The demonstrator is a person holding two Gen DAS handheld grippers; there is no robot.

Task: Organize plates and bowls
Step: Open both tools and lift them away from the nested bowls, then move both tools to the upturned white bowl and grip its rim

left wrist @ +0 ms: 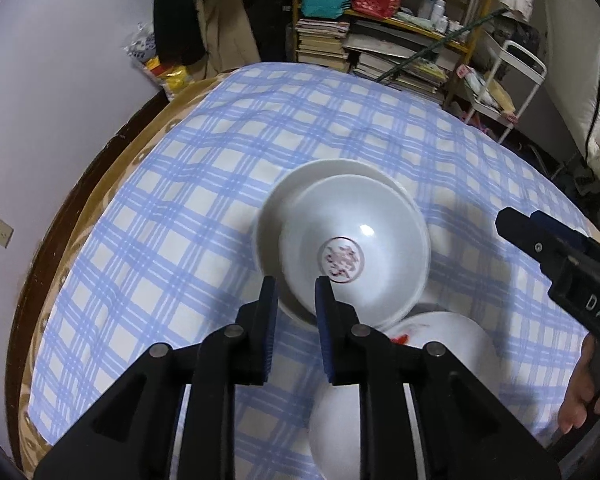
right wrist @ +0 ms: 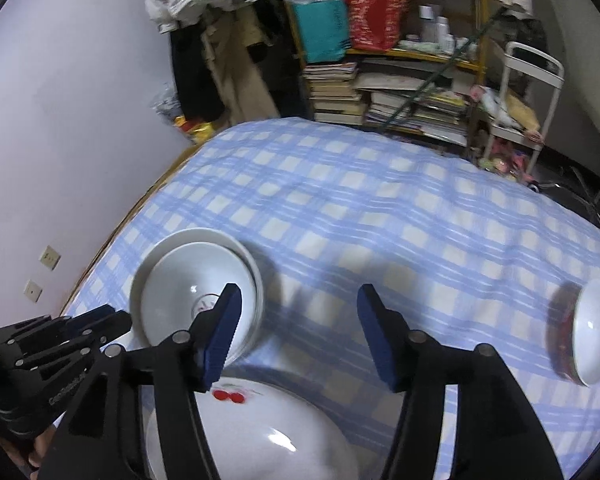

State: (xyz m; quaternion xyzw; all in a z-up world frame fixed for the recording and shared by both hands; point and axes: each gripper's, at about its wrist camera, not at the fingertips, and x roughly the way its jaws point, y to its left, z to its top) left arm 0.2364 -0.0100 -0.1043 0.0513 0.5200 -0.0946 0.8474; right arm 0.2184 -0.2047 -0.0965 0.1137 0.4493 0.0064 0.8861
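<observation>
Two white bowls sit nested on the blue checked tablecloth [left wrist: 180,184]; the inner bowl [left wrist: 352,240] has a red emblem at its bottom and also shows in the right wrist view [right wrist: 188,292]. My left gripper [left wrist: 296,284] hangs over the stack's near rim, slightly open, the rim in the gap and the pads not pressing on it. A white dish with red cherries [left wrist: 444,344] lies nearer, partly under the fingers [right wrist: 260,432]. My right gripper [right wrist: 298,320] is open wide over bare cloth, with nothing between its fingers. A small red-sided bowl [right wrist: 592,332] sits far right.
The table's left edge runs close to a pale wall with sockets [left wrist: 2,232]. Beyond the far edge stand a shelf of books and bags [right wrist: 380,80] and a white cart [right wrist: 532,100]. A hand [left wrist: 580,392] holds the right gripper [left wrist: 516,224] at the right.
</observation>
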